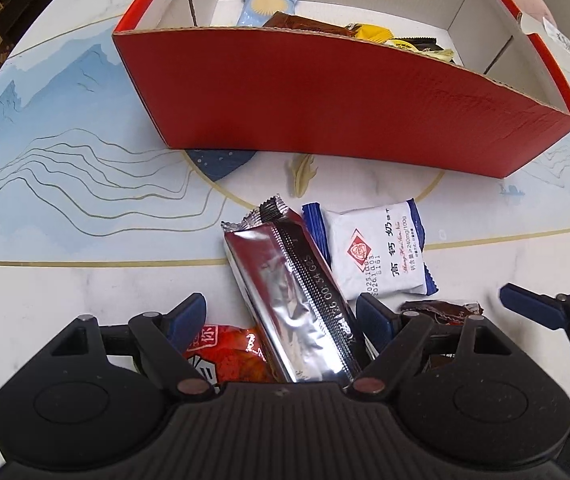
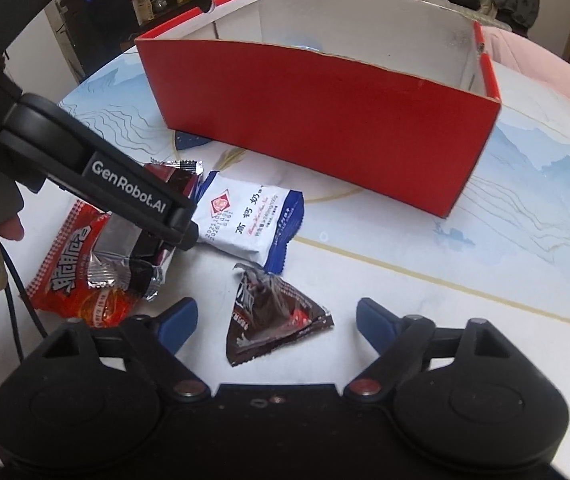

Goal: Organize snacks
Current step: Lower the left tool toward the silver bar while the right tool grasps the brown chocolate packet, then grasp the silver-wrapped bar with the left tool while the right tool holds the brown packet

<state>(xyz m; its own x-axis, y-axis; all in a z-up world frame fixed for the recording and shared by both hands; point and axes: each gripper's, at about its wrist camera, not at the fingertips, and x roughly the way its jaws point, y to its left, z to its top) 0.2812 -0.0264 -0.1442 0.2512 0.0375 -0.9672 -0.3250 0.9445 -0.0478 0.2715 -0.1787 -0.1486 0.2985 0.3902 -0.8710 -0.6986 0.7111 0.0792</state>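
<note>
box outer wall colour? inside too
The box is red outside and white inside. The right wrist view shows it best.

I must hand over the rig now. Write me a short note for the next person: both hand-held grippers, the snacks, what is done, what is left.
Left hand-held gripper: open, astride the silver packet, not gripping.
Right hand-held gripper: open, around the brown triangular packet, pads not touching.
Done: several snacks already lie in the red box.
Left on the table: silver packet, brown packet, white biscuit packet, red-orange packet.
Next, probably: close each on its packet and carry it to the box.
</note>
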